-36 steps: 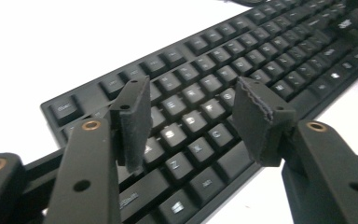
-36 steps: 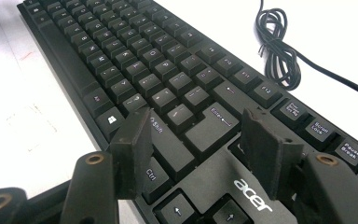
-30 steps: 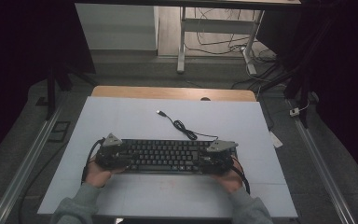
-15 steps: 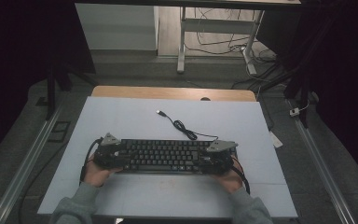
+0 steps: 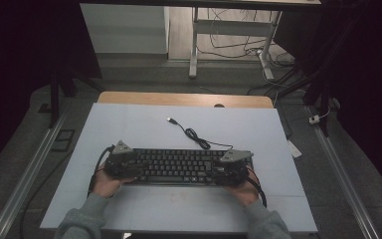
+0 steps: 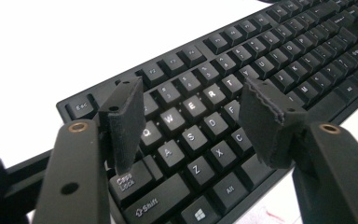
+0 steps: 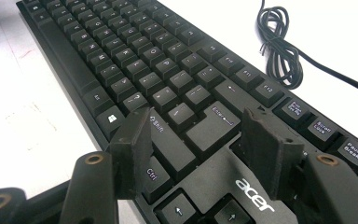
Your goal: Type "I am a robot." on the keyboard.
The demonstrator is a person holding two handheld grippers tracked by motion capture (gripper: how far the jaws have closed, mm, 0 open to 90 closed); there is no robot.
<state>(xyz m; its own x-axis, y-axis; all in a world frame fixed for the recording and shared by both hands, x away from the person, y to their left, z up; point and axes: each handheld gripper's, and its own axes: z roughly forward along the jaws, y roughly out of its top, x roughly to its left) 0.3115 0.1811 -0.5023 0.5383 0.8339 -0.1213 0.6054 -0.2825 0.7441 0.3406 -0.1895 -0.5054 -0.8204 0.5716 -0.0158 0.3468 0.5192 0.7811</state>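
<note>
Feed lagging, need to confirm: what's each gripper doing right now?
Left gripper: open, fingers spread above the keyboard's left end, holding nothing.
Right gripper: open, above its right end, holding nothing.

Probably lab — floor rails [image 5: 27,172], cables [image 5: 238,47]

White table [image 5: 129,124] carries keyboard [image 5: 179,167], seemingly flat.

Open right claw [image 7: 193,149] over keyboard [image 7: 135,65], coiled cable [image 7: 279,44] beyond.
</note>
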